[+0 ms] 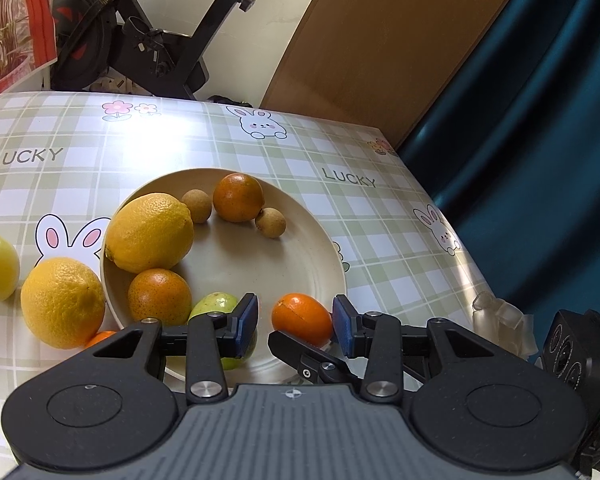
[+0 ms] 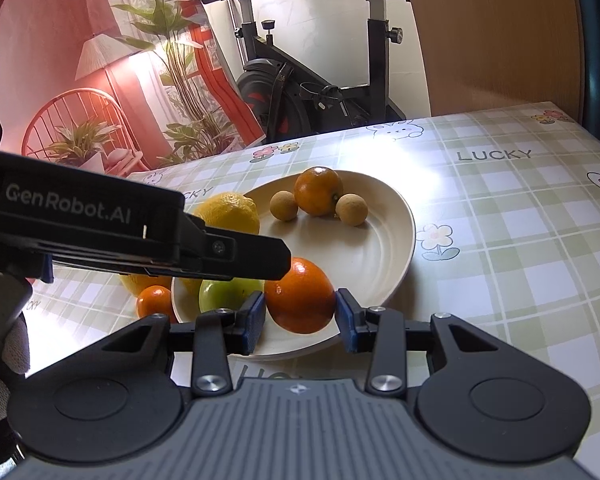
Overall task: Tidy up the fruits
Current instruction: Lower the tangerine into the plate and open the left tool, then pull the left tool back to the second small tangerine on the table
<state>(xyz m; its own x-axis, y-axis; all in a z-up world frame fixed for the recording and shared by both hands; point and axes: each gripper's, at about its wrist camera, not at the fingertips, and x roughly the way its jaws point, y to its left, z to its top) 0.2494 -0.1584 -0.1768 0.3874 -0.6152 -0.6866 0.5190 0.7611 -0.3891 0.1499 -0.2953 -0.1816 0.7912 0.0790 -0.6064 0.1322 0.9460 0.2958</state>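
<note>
Pinched firmly between the blue pads of the right gripper (image 2: 301, 316), lower centre of frame: small round orange fruit (image 2: 300, 296), just above the near rim of the round cream plate (image 2: 380, 248). Left gripper (image 1: 295, 322): partly open, pressing on nothing.

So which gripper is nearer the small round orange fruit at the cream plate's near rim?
Right. The right gripper's pads clamp the orange fruit on both sides; the left gripper hangs just above, not gripping.
</note>
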